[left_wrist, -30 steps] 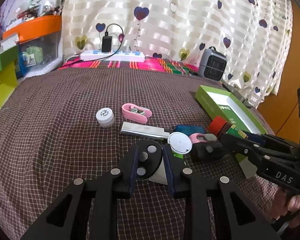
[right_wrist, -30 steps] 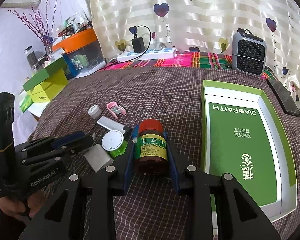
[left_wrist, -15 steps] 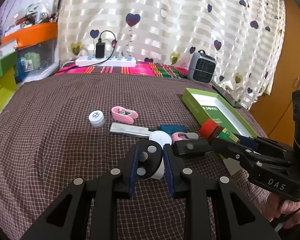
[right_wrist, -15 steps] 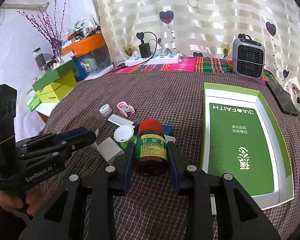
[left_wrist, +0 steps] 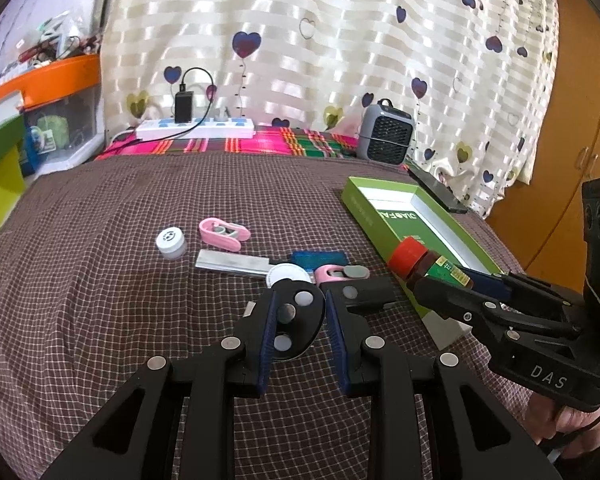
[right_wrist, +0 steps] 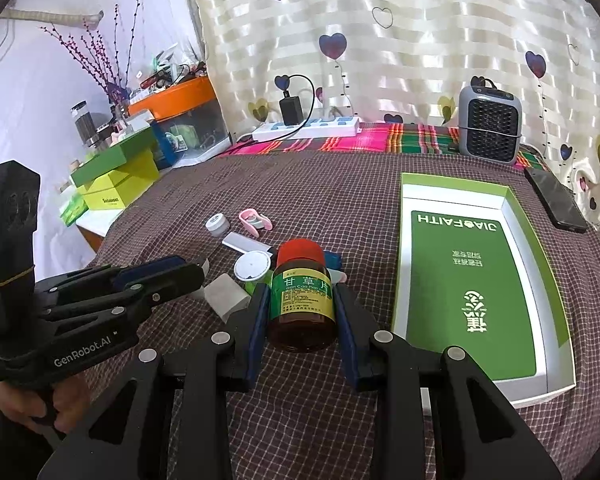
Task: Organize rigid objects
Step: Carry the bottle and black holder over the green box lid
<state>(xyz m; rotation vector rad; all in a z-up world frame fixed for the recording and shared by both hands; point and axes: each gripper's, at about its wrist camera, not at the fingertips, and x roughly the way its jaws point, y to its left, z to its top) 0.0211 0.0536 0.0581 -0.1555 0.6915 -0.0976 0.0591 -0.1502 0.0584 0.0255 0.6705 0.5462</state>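
Glass, smooth and breakable, the bottle (right_wrist: 302,295) was clamped mid-label by the right gripper (right_wrist: 302,312), while the left gripper (left_wrist: 298,320) was closed on a grey block (right_wrist: 226,298).

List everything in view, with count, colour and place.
bottle: 1, brown, red cap, between right gripper's pads
disc: 1, black, in left gripper
box: 1, green, open, right side
clips: 2, pink, mid-cloth
jar: 1, white, beside far clip
bar: 1, silver, mid-cloth
lid: 1, white, near bar
block: 1, grey, near lid
phone: 1, black, right of box
heater: 1, grey, back
power strip: 1, white, back
left gripper: black, holding disc
right gripper: black, holding bottle
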